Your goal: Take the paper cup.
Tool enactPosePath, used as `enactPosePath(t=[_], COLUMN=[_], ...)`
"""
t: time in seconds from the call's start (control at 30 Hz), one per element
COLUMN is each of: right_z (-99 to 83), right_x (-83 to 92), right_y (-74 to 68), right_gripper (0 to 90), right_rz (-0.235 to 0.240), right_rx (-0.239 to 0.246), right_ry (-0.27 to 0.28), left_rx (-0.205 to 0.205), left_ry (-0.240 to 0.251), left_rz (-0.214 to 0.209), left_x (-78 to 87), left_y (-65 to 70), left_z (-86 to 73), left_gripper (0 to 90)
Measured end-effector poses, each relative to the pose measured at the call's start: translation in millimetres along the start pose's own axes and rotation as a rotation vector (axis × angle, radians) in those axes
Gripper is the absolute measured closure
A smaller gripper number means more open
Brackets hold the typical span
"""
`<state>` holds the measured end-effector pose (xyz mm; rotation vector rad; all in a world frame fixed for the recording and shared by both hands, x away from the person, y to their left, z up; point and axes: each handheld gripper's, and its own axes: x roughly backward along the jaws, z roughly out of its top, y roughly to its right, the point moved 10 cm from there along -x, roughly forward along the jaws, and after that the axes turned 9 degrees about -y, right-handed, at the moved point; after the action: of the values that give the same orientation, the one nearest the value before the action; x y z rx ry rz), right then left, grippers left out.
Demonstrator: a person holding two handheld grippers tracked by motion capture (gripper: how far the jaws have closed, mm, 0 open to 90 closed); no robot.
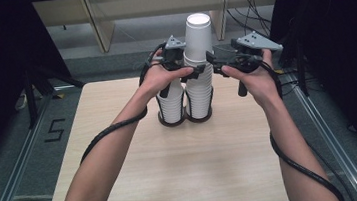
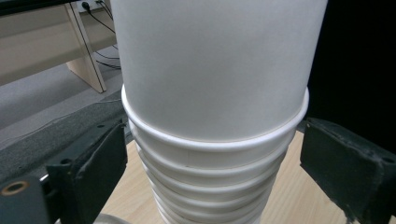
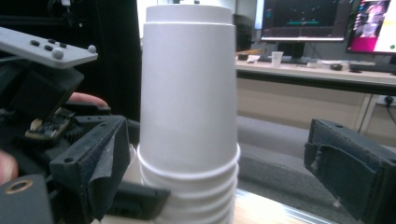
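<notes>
Jaws of the left gripper (image 1: 194,70) and right gripper (image 1: 211,63) stand open around the taller cup stack (image 1: 198,65), pads apart from it. Two stacks (the shorter stack (image 1: 171,103) touching beside it) stand near the far edge of the wooden table (image 1: 184,170); grey floor (image 1: 15,143) surrounds.

Two cup stacks stand between my hands; the near half of the table is bare.

The tall stack (image 1: 197,63) rises right between my left gripper (image 1: 194,70) and right gripper (image 1: 210,57), so neither can cross level without hitting it. My left jaws stand open around it with a gap on both sides. The short stack (image 1: 171,105) touches it on the left, closing that side low down. The table (image 1: 183,165) in front lies free.
</notes>
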<state>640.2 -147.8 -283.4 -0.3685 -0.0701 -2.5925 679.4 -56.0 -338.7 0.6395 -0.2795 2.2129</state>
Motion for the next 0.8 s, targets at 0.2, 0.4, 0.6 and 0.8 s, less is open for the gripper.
enactPosePath(t=[0.2, 0.4, 0.6, 0.8], right_z=[9.9, 14.2, 14.5, 18.0], right_x=[-22.6, -37.8, -45.3, -54.1], right_y=[-7.7, -7.1, -9.4, -14.5], right_gripper=[7.6, 7.9, 8.0, 8.5], right_rz=[0.027, 0.027, 0.04, 0.05], right_rx=[0.01, 0.019, 0.008, 0.024], right_ry=[-0.047, -0.073, -0.09, -0.082], left_rx=[0.011, -0.007, -0.003, -0.01], left_ry=[0.005, 0.005, 0.01, 0.01], left_rz=[-0.002, 0.01, 0.005, 0.007], left_x=[-1.3, -2.4, -2.5, -2.3], left_y=[-0.5, 0.0, 0.0, -0.1], left_z=[0.8, 0.4, 0.7, 0.7], left_gripper=[9.4, 10.0, 10.1, 10.3])
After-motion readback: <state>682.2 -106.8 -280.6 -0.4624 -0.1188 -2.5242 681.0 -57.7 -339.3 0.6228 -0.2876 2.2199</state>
